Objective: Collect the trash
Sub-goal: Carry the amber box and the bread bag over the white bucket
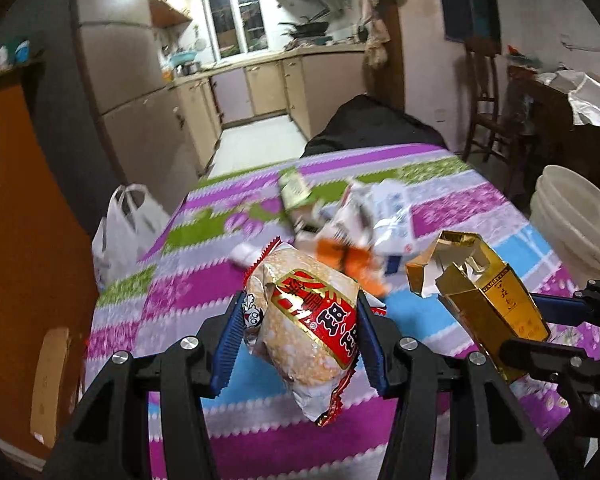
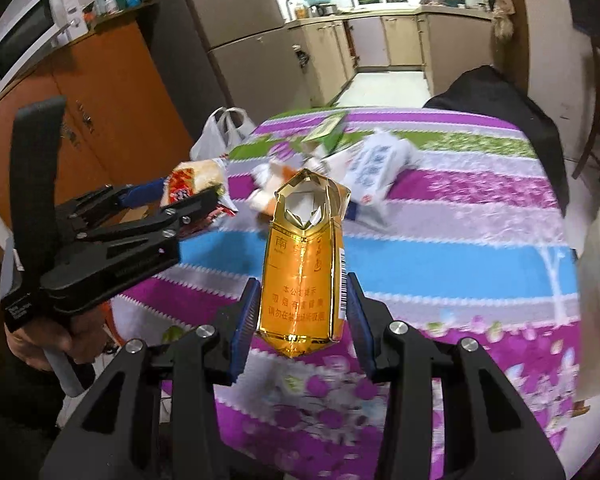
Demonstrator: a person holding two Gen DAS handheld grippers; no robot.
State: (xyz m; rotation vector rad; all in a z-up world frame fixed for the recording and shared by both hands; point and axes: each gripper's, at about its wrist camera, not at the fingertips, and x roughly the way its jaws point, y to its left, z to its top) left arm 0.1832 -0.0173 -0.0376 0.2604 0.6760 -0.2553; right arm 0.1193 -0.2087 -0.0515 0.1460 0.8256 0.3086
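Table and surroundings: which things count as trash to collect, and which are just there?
Trash:
- snack bag in left gripper
- gold carton in right gripper
- wrappers and cartons on table

Just there:
- white buckets
- microwave
- chair

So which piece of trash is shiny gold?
The gold box, open at its top and pinched in the right gripper. The snack bag in the left gripper is red and tan; the wrappers on the table are white, orange and green.

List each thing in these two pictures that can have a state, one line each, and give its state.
Snack bag: crumpled, clamped in left gripper.
Gold carton: top torn open, clamped in right gripper.
White plastic bag: mouth open.
Blue-and-white packet: lying flat on tablecloth.
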